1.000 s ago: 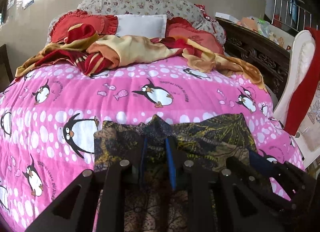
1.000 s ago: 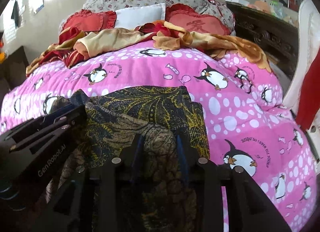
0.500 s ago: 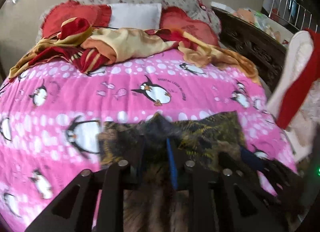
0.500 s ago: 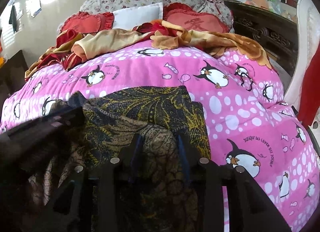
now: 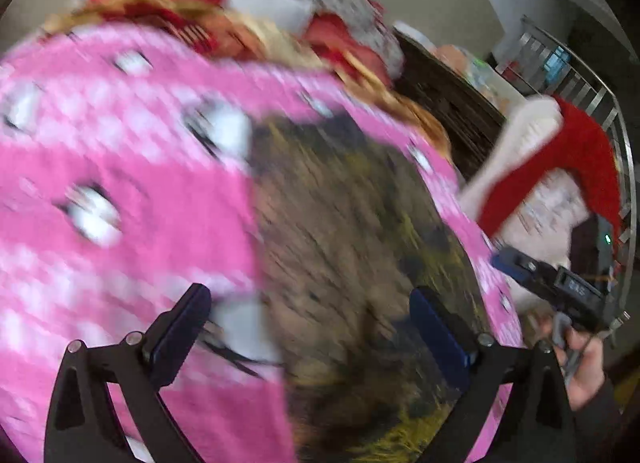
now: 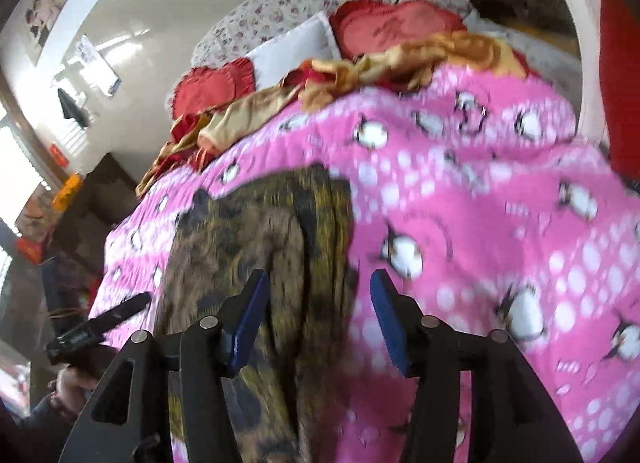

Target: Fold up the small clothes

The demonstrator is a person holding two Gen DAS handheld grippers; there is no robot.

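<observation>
Dark leaf-print garment (image 6: pixel 260 247) lying folded on the pink penguin quilt (image 6: pixel 500 191) near the bed's foot edge, left gripper (image 5: pixel 308 327) spread wide above it, right gripper (image 6: pixel 316 315) likewise spread, both holding nothing, pillows (image 6: pixel 292 47) heaped at the head end

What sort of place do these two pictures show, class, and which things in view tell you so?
Most likely a bedroom in a home. A pink penguin-print quilt covers a bed, with red cushions and a white pillow piled at its head. A dark patterned garment lies on the quilt.
</observation>
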